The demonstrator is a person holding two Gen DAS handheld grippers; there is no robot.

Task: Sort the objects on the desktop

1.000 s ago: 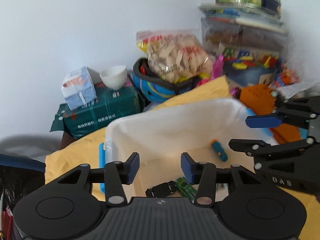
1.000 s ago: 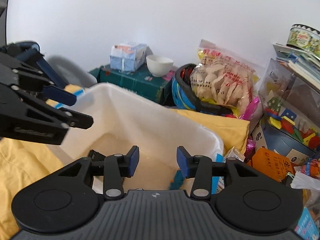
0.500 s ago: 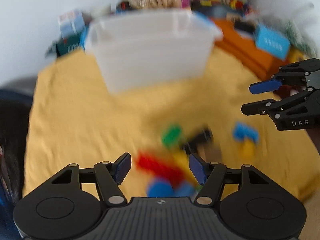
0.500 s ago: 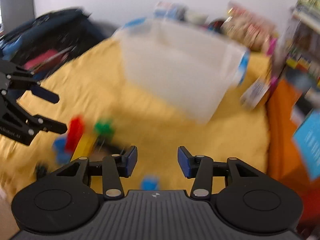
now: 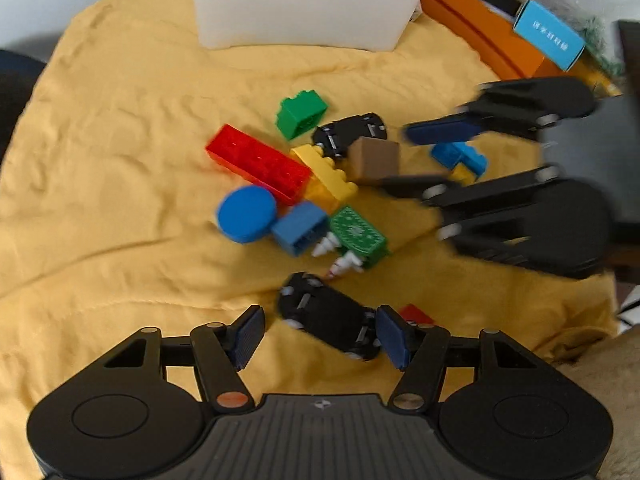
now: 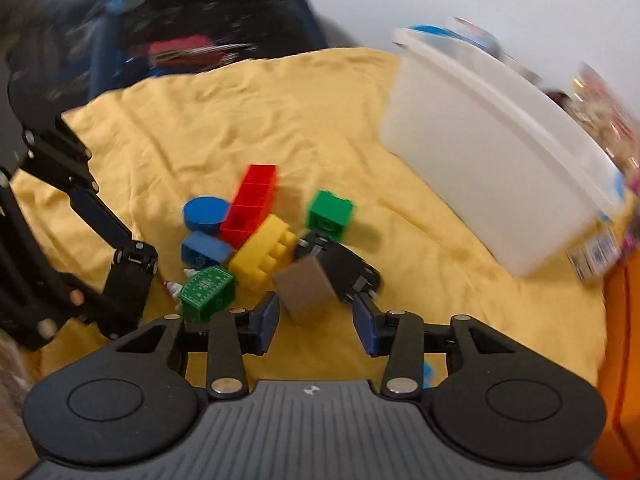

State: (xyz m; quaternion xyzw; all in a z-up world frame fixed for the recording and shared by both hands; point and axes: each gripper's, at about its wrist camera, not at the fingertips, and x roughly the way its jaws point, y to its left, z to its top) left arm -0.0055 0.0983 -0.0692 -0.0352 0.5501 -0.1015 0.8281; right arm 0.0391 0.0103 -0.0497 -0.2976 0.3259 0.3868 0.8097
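A pile of toys lies on the yellow cloth (image 5: 120,128): a red brick (image 5: 258,162), a green brick (image 5: 301,114), a yellow brick (image 5: 324,174), a blue disc (image 5: 247,213), a blue brick (image 5: 300,227), a brown cube (image 5: 374,159) and a black toy car (image 5: 350,132). My left gripper (image 5: 320,336) is open, with a second black toy car (image 5: 330,322) between its fingers. My right gripper (image 6: 316,320) is open just in front of the brown cube (image 6: 306,290). The white bin (image 5: 308,0) stands behind the pile.
An orange box (image 5: 488,40) and a blue carton (image 5: 548,40) lie right of the bin. A green toy with white tips (image 5: 356,236) lies in the pile. A small blue-and-yellow piece (image 5: 464,160) sits under the right gripper. A dark bag (image 6: 180,40) is at the cloth's far left edge.
Both grippers have pulled back from over the white bin and come down to the toy pile. The left now straddles a black car; the right faces the brown cube.
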